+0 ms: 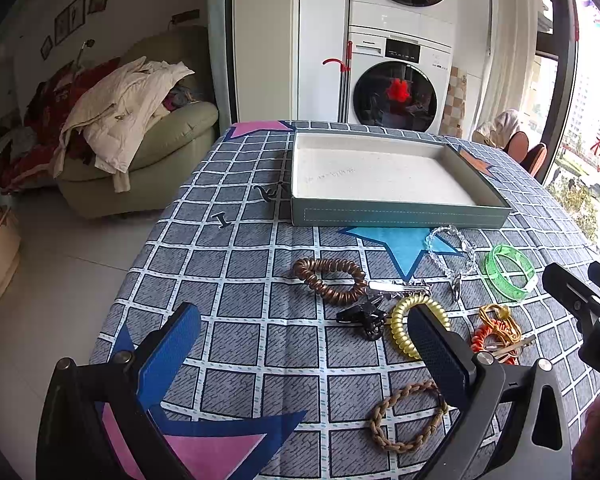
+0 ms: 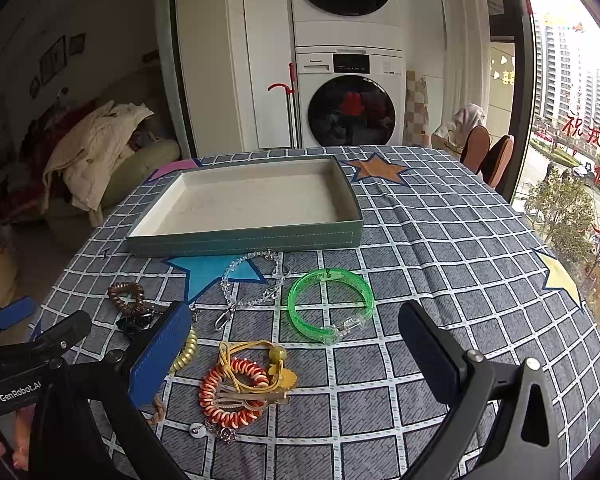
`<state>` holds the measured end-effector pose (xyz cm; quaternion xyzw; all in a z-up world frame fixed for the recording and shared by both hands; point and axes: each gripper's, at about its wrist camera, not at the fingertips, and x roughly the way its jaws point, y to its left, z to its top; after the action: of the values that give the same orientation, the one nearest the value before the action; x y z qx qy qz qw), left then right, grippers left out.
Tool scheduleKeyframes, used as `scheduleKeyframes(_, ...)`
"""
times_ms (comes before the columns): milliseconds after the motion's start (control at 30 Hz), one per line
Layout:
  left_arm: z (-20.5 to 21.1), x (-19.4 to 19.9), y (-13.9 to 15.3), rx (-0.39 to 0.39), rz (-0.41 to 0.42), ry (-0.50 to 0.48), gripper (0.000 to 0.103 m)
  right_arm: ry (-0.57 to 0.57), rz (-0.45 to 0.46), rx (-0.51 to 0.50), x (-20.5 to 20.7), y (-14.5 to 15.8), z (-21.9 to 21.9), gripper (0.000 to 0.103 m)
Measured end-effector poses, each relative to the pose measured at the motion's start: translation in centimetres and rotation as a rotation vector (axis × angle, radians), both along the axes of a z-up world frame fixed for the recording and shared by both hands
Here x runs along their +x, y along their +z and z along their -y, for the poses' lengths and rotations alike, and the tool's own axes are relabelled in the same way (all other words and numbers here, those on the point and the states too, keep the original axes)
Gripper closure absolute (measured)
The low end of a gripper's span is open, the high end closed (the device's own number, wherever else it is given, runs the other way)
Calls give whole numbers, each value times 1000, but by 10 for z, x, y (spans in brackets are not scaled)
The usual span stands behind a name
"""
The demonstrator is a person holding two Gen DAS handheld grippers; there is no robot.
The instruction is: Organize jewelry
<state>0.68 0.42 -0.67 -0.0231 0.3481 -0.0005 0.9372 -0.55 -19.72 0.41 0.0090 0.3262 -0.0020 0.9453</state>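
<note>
Left tool [image 1: 304, 344] and right tool [image 2: 296, 344]: both spread wide, nothing gripped. Tray [image 2: 244, 236] on counter [image 2: 440, 240]. Near the tray's front wall: bead chain [image 2: 252, 280], green bangle [image 2: 330, 304], brown coil [image 1: 332, 280], further out orange coil [image 2: 232, 392].

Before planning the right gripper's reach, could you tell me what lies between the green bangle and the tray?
In the right wrist view, only bare tablecloth separates green bangle and tray.

From my left gripper [image 1: 304, 344], jaws spread wide above the checked tablecloth [image 1: 228, 264], I see the shallow tray [image 1: 400, 216] ahead, a brown coil band [image 1: 330, 280] and green bangle [image 1: 510, 276] before it, a yellow coil [image 1: 400, 332] beside my right finger, and a braided loop [image 1: 408, 416] nearer.
</note>
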Motion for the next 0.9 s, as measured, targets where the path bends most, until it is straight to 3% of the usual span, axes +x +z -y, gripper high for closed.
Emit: scheduleKeyframes(900,1,2,-1,-3,16,-1,0,1,0,4,0,3,2,0)
